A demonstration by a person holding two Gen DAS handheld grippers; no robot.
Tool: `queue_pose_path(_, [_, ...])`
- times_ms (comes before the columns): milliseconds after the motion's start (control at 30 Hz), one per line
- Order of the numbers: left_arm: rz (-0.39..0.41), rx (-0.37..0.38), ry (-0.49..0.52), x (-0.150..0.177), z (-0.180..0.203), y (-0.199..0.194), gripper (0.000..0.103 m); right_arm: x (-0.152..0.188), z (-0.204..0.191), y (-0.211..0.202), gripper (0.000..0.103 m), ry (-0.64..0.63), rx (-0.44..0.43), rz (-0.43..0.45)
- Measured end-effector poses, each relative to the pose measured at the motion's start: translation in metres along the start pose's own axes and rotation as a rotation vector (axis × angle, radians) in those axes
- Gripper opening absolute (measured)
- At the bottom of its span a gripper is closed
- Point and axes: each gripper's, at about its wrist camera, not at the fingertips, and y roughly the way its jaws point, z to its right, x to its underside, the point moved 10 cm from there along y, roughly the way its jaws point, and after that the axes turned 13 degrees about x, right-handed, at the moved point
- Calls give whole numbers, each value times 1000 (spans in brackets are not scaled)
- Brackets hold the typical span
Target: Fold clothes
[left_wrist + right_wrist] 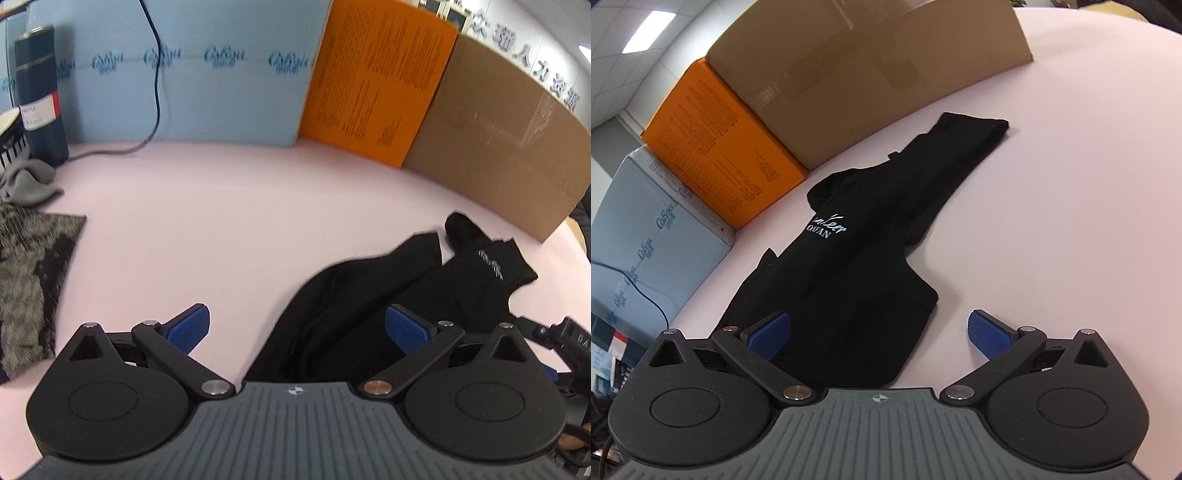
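Pale pink tabletop (240,206) fills both views, walled at the back by a blue foam panel (221,74), an orange board (376,77) and a brown cardboard sheet (498,136), which together seem to fence off a working area.

On the pink surface lies the black garment (864,266), the thing we take to be the one for folding. It carries pale lettering near its middle, and it is bunched and narrowed rather than spread flat: one long part runs away toward the cardboard, while a wider part sits close to us. It is neither a neat packet nor laid out square, so we judge it somewhere short of folded; how it came to lie so, we cannot say.

Our left gripper (297,330) has its blue pads wide apart, holding nothing, with one pad over bare table and the other over the near edge of the black cloth. Our right gripper (879,334) is likewise spread, empty, its left pad above the wide end of the garment and its right pad above the table. Both hang low and close over the near end, which suits taking an edge from two sides, though that is our reading only.

Off to the left, well apart from the black piece, we see a patterned grey-and-black cloth (29,280) lying flat, a crumpled grey cloth (26,184) and a dark canister (40,96).
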Motion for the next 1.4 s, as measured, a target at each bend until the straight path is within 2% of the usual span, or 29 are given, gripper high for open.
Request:
queue_pose_path(100, [51,-7,4,-5,1,-8,102,4,-3,0,103,-9,-3,-17])
queue_pose_path(200, [30,9,-30,-2,-2,-7,102,8,-6,0,103,-19,-5,-33])
queue_pose_path(300, [17,21,-51,3,3,-5,102,12,-10,0,97,-28,-8,-50])
queue_pose_path(367, [9,47,-48,2,-2,-2,102,14,-10,2,63,-32,-9,-65])
queue_pose_path(400, [7,55,-45,3,-2,-1,102,6,-7,11,19,-34,-15,-89])
queue_pose_path(433, [3,58,-43,4,-2,-1,102,-10,-3,22,6,-33,-34,-116])
queue_pose_path(600, [-20,57,-46,8,-7,-1,102,-19,-5,17,6,73,-155,-96])
queue_pose_path(700, [-30,50,-51,8,-11,0,102,-49,-16,-2,5,107,-254,-13])
queue_pose_path(800, [-30,45,-50,6,-12,-1,102,-91,-12,-25,5,142,-296,103])
queue_pose_path(900, [-34,38,-58,5,-14,0,102,-134,7,-48,5,196,-286,220])
queue_pose_path(1033, [-34,24,-80,5,-19,2,102,-172,40,-72,6,194,-179,333])
queue_pose_path(1100, [-30,11,-103,5,-24,3,102,-176,40,-70,10,166,-160,300])
queue_pose_path(1167, [-31,-1,-132,6,-29,6,102,-167,31,-53,37,115,-149,186])
queue_pose_path(1200, [-37,-4,-142,8,-30,6,102,-156,24,-43,63,82,-140,128])
queue_pose_path(1233, [-47,-5,-147,10,-30,8,102,-143,17,-32,69,53,-140,74])
queue_pose_path(1333, [-58,-10,-141,13,-31,8,102,-100,-3,-2,69,22,-165,-91])
queue_pose_path(1400, [-46,-18,-145,11,-35,5,102,-75,-17,10,69,3,-198,-170])
